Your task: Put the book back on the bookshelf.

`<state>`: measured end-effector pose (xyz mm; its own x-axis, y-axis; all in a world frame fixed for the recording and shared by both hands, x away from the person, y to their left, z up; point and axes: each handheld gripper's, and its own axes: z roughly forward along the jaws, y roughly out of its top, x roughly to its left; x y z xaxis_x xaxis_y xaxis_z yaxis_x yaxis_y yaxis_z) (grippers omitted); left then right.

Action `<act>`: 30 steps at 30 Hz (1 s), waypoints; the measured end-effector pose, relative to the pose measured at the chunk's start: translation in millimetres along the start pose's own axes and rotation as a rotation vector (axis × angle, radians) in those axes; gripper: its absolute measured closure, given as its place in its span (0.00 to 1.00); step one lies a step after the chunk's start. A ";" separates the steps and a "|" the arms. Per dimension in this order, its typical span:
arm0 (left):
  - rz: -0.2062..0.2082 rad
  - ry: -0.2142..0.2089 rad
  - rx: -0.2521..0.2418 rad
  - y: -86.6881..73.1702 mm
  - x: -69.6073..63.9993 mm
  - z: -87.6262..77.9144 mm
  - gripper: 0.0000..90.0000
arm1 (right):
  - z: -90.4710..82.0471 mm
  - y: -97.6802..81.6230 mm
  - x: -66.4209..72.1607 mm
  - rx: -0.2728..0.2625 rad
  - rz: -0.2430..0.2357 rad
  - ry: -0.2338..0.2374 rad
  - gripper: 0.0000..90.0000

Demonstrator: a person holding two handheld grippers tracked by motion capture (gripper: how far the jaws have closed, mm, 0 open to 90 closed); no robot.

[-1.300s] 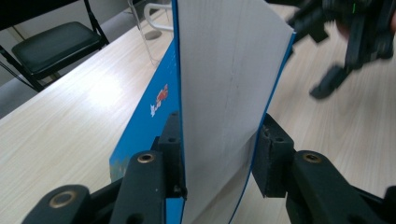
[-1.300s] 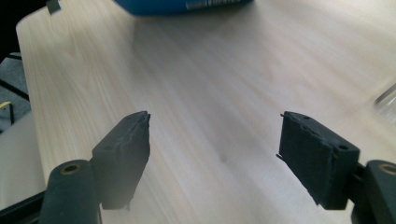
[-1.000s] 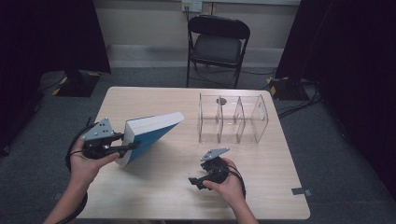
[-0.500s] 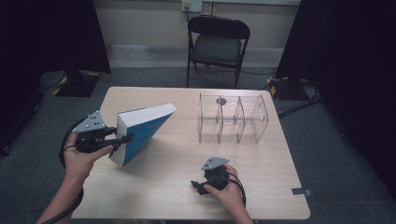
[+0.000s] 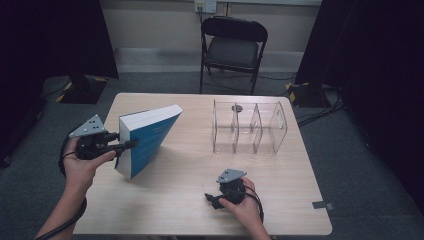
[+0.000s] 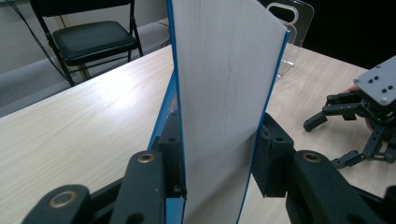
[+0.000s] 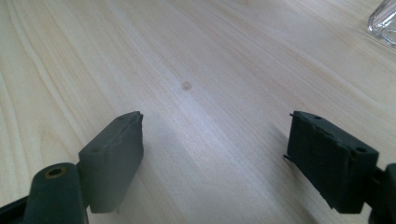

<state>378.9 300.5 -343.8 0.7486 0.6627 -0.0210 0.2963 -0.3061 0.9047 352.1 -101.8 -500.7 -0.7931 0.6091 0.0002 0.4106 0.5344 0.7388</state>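
Three upright slots make up the clear acrylic rack [image 5: 250,127] standing on the far right part of the table [image 5: 190,200]; a small dark round thing [image 5: 237,108] lies on the wood just behind it, seen through the clear walls, and I cannot tell what it is. To the left, well apart from the rack, a thick blue-covered book [image 5: 147,137] is tilted, its lower corner close to the wood, its white page block facing the left tool [image 5: 131,144], which pinches it across its thickness, one pad on each cover. The right tool [image 5: 212,200] sits low at the near edge, its jaws spread wide over bare wood with nothing between them. Pale wood grain covers the table. Beyond it a black folding chair [image 5: 232,47] stands on grey carpet before a light wall, with dark curtains on both sides
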 end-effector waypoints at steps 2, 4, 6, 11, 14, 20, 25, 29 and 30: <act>0.000 0.000 -0.001 -0.6 0.8 -0.7 0.68 | 0.0 0.0 0.0 0.000 0.000 0.000 0.20; -0.011 0.004 -0.012 -3.1 2.2 -2.3 0.68 | 0.0 0.0 0.0 0.000 0.000 0.000 0.20; -0.018 0.008 -0.020 -5.3 3.7 -4.0 0.68 | 0.0 0.0 0.0 0.000 0.000 0.000 0.20; -0.040 0.013 -0.034 -13.0 8.0 -10.1 0.68 | 0.0 0.0 0.0 0.000 0.000 0.000 0.20; -0.048 0.019 -0.033 -16.5 9.4 -13.3 0.67 | 0.0 0.0 0.0 0.000 0.000 0.000 0.20; -0.060 0.024 -0.053 -21.8 10.5 -16.0 0.67 | 0.0 -0.1 0.1 0.000 0.001 0.001 0.20; -0.085 0.027 -0.061 -26.2 14.1 -19.1 0.67 | 0.0 -0.1 0.1 0.000 0.001 0.000 0.20; -0.051 0.062 -0.020 -23.8 8.2 -14.9 0.53 | 0.0 0.0 0.1 0.000 0.001 0.001 0.20; -0.051 0.062 -0.020 -23.8 8.2 -14.9 0.46 | 0.1 -0.1 0.1 0.000 0.001 0.001 0.20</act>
<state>369.2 323.5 -359.1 0.6944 0.7183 -0.0419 0.3210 -0.2571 0.9115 352.1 -101.7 -500.8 -0.7931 0.6091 0.0018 0.4117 0.5339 0.7386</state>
